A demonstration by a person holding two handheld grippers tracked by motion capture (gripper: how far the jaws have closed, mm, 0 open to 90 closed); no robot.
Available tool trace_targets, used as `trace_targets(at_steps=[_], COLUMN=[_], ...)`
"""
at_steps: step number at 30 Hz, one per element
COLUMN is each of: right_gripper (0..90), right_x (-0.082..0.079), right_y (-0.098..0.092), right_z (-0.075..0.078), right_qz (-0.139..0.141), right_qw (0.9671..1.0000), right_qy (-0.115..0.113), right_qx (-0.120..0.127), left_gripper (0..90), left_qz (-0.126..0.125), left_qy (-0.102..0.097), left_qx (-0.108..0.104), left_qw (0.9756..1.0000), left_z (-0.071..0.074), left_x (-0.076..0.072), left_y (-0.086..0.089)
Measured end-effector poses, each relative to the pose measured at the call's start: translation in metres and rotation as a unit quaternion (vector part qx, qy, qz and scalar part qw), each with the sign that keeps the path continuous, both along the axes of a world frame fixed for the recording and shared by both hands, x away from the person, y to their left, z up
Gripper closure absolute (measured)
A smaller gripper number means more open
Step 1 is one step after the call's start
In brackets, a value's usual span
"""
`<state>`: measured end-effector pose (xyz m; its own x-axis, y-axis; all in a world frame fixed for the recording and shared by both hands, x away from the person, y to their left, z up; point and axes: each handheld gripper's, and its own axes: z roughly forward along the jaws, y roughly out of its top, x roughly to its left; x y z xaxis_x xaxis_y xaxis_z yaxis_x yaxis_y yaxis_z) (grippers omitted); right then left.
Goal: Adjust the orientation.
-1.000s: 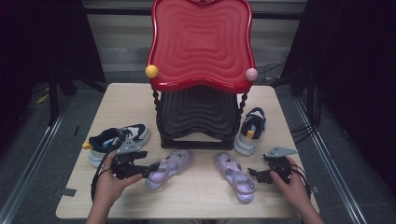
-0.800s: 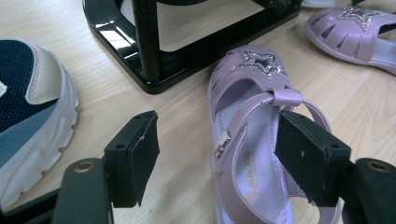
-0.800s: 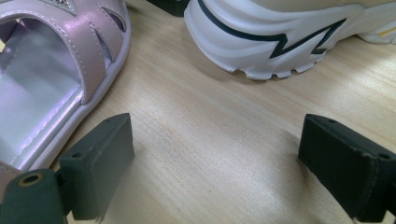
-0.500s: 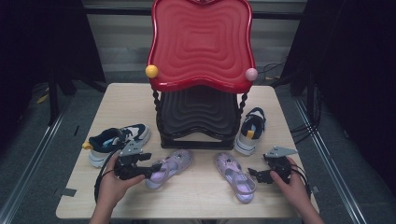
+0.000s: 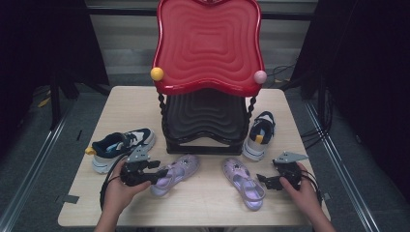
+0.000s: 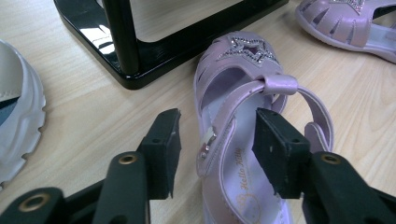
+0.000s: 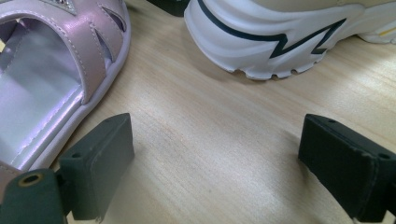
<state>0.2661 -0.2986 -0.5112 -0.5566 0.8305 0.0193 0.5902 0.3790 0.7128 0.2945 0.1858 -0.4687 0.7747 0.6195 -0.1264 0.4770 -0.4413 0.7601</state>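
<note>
Two purple sandals lie in front of the rack. My left gripper (image 5: pixel 162 173) (image 6: pixel 217 140) is at the heel end of the left sandal (image 5: pixel 176 171) (image 6: pixel 233 93). One jaw is outside the sandal's side wall and the other is inside over the insole. The jaws have just been closing, with the side wall between them, and a gap still shows at the outer jaw. My right gripper (image 5: pixel 261 182) (image 7: pixel 215 154) rests wide open on bare table just right of the right sandal (image 5: pixel 241 181) (image 7: pixel 42 70), with nothing between its fingers.
A two-tier rack with a red top shelf (image 5: pixel 208 43) and a black base (image 6: pixel 140 70) stands mid-table. A dark and white sneaker (image 5: pixel 121 147) (image 6: pixel 18 121) lies at the left, and its mate (image 5: pixel 258 133) (image 7: pixel 280 37) lies at the right, beyond my right gripper.
The left gripper's jaws have drawn closer together around the left sandal's side. The right hand and both sandals have stayed where they were.
</note>
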Motion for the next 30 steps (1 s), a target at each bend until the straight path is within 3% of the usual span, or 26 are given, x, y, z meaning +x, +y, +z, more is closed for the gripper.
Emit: trace_targets(at_steps=[10, 30], right_gripper=[9.6, 9.6], right_x=[0.0000, 0.0000], right_y=[0.0000, 0.0000], right_z=[0.0000, 0.0000], right_qz=[0.000, 0.000], right_qw=[1.0000, 1.0000], right_qy=[0.000, 0.000], right_qx=[0.000, 0.000], left_gripper=[59.9, 68.3], left_qz=[-0.004, -0.007], left_qy=[-0.001, -0.008], left_qx=[-0.015, -0.003], left_qw=[0.9999, 0.9999], left_z=[-0.0022, -0.0093], left_x=[0.0008, 0.0022], left_y=[-0.0008, -0.0035])
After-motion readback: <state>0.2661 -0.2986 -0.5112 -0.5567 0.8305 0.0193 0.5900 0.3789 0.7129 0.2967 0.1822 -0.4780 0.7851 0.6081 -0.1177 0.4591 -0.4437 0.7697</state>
